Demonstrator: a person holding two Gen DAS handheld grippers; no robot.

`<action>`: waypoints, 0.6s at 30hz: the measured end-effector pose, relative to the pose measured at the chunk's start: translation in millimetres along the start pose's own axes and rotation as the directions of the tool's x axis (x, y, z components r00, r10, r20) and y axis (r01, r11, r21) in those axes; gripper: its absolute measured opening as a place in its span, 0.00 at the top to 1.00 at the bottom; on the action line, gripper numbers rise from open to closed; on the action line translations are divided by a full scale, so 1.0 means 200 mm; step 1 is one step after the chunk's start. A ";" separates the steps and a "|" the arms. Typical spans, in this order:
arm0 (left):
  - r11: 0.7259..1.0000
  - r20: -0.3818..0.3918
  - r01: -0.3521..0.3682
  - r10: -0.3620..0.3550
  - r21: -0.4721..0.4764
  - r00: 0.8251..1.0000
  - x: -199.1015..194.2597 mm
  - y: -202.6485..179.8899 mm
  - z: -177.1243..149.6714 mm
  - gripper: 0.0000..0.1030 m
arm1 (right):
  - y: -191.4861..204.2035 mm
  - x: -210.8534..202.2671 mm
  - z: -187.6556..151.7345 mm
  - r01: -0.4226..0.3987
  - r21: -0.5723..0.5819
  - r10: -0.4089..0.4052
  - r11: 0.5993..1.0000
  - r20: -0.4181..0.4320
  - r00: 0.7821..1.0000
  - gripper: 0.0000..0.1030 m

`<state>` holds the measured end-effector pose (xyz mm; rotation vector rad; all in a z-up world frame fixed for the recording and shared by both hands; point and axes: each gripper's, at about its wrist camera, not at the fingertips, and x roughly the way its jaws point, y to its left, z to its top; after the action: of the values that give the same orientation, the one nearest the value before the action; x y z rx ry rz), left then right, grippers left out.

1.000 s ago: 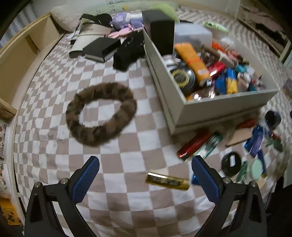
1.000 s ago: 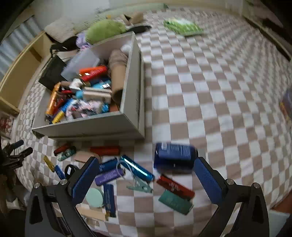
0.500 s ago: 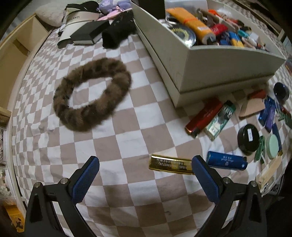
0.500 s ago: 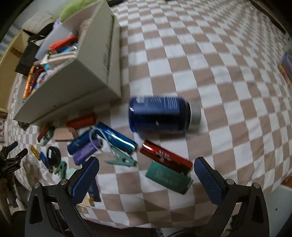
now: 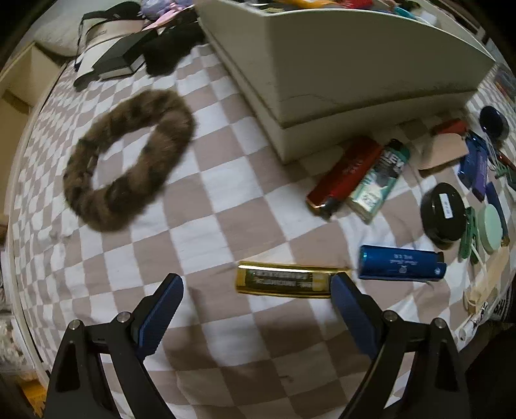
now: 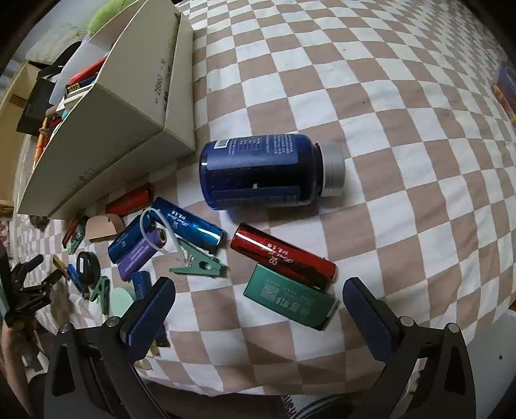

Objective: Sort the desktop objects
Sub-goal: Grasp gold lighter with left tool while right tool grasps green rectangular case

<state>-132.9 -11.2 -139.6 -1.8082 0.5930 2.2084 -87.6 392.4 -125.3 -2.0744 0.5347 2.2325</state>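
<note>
hovering left tongs (image 5: pixel 254 287) spread apart over gold bar (image 5: pixel 285 283), right tongs (image 6: pixel 258 299) spread apart near green box (image 6: pixel 290 299), blue bottle (image 6: pixel 258 170) lying beyond

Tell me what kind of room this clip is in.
Probably a bedroom: the work surface looks like a bed under a checkered sheet, with a pillow at its head and a handbag and fur collar lying on it.

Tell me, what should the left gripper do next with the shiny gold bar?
Probably lower a little and shift right, then close. The left gripper is open, and the flat shiny gold bar lies off-centre on the checked cloth, against the right finger.
</note>
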 end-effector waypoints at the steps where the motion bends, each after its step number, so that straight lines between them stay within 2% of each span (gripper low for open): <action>1: 1.000 0.002 -0.006 0.006 0.007 1.000 0.00 -0.01 0.00 0.10 | -0.01 0.00 -0.01 -0.006 0.009 0.006 1.000 -0.005 1.000 0.00; 10: 0.999 0.002 0.011 -0.011 0.035 1.000 0.02 -0.07 0.02 0.10 | -0.11 0.11 -0.07 -0.017 0.128 0.030 0.992 -0.098 0.995 0.00; 18: 0.997 -0.005 0.017 -0.017 0.075 1.000 0.04 -0.10 0.02 0.10 | -0.17 0.14 -0.08 0.004 0.154 0.014 0.988 -0.119 0.993 0.00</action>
<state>-130.5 8.0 -149.8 -1.7751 0.6497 2.1417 -66.3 414.9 -160.6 -2.1398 0.6969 2.0070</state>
